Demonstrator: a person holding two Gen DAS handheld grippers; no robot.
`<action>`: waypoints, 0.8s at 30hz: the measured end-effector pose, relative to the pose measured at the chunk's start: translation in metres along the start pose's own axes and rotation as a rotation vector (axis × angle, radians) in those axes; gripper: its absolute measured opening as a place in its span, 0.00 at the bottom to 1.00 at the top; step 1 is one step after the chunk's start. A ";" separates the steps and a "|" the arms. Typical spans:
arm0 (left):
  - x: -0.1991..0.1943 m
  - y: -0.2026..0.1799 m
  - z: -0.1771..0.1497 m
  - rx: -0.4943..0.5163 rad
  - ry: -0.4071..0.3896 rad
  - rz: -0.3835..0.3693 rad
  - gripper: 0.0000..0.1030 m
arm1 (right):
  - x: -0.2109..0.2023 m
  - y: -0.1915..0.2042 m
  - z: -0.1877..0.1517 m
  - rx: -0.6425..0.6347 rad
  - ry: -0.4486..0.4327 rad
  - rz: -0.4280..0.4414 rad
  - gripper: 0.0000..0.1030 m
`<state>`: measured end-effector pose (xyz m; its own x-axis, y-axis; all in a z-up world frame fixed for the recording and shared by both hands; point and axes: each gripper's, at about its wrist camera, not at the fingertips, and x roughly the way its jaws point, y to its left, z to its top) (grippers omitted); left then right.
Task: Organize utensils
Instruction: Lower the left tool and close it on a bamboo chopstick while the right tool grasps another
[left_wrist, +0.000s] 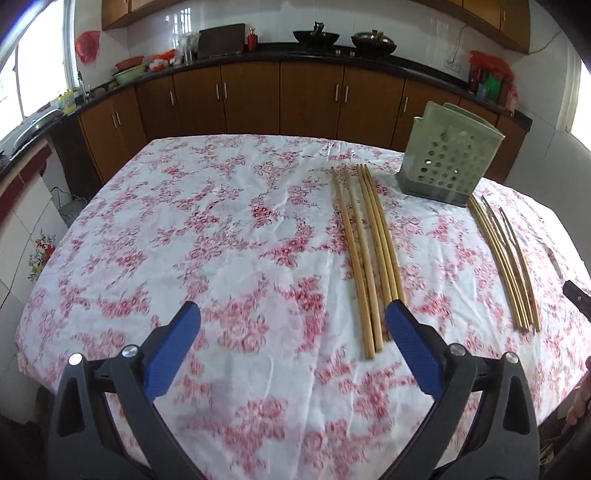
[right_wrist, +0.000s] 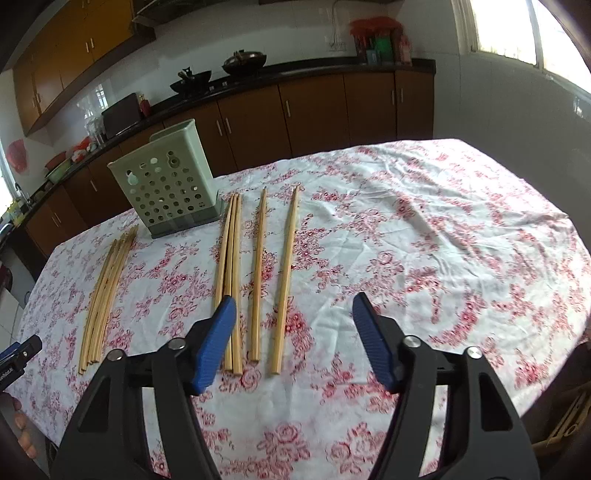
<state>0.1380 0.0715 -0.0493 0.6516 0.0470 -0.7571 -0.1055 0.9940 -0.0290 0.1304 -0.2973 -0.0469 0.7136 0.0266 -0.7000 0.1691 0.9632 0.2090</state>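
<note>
A pale green perforated utensil holder (left_wrist: 448, 166) (right_wrist: 166, 184) stands upright at the far side of the table. Wooden chopsticks lie flat in two groups on either side of it. One group (left_wrist: 365, 251) (right_wrist: 107, 291) lies just beside the right finger of my left gripper (left_wrist: 291, 310), which is open and holds nothing. The other group (left_wrist: 509, 266) (right_wrist: 255, 273) lies spread out: three together and two singles. My right gripper (right_wrist: 294, 300) hovers open over the near ends of those singles, and its pads touch nothing.
A floral tablecloth (left_wrist: 184, 221) (right_wrist: 443, 240) covers the rounded table. Brown cabinets and a dark counter (left_wrist: 295, 55) with woks and bowls run behind it. Part of the left gripper (right_wrist: 18, 350) shows at the right wrist view's left edge, with a hand's fingers below it.
</note>
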 end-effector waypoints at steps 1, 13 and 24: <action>0.006 0.000 0.004 0.003 0.011 -0.007 0.87 | 0.010 -0.001 0.003 0.003 0.023 0.007 0.46; 0.067 -0.027 0.027 0.062 0.128 -0.112 0.39 | 0.063 0.013 0.003 -0.096 0.113 -0.029 0.09; 0.078 -0.036 0.029 0.059 0.157 -0.170 0.18 | 0.061 0.014 0.000 -0.121 0.086 -0.035 0.08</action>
<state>0.2145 0.0419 -0.0883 0.5313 -0.1324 -0.8368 0.0423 0.9906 -0.1299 0.1764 -0.2819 -0.0869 0.6467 0.0101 -0.7627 0.1060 0.9890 0.1030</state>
